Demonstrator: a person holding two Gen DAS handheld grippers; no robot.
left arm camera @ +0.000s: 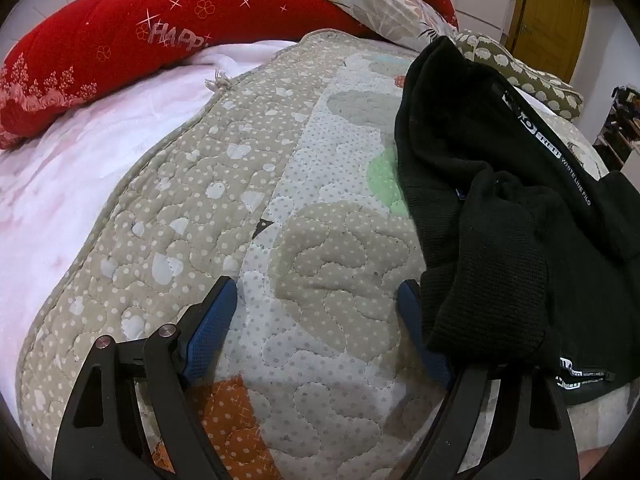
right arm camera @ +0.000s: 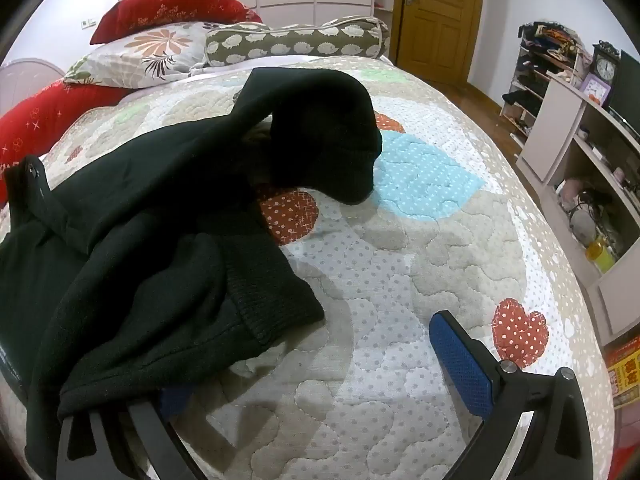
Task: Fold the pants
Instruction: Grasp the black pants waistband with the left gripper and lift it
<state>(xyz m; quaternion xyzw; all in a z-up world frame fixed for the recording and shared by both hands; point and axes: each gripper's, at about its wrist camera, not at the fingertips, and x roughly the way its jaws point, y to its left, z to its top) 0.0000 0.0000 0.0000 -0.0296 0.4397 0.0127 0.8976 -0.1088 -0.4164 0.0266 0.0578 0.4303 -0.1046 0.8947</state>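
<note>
Black knit pants (left arm camera: 500,200) lie crumpled in a heap on a quilted bedspread (left arm camera: 256,208). In the left wrist view they fill the right side, and a ribbed cuff drapes over my left gripper's right finger. My left gripper (left arm camera: 320,320) is open with quilt between its blue pads. In the right wrist view the pants (right arm camera: 160,208) cover the left half, and a leg bunches up toward the pillows. My right gripper (right arm camera: 312,364) is open; the pants' cuff lies over its left finger, and its right finger (right arm camera: 460,360) is bare.
Red pillows (left arm camera: 120,40) and a floral pillow (right arm camera: 140,52) lie at the head of the bed, with a hedgehog-print bolster (right arm camera: 296,42). White sheet (left arm camera: 60,184) shows left of the quilt. A wooden door (right arm camera: 436,12), shelves (right arm camera: 580,168) and a clock (right arm camera: 606,66) stand right of the bed.
</note>
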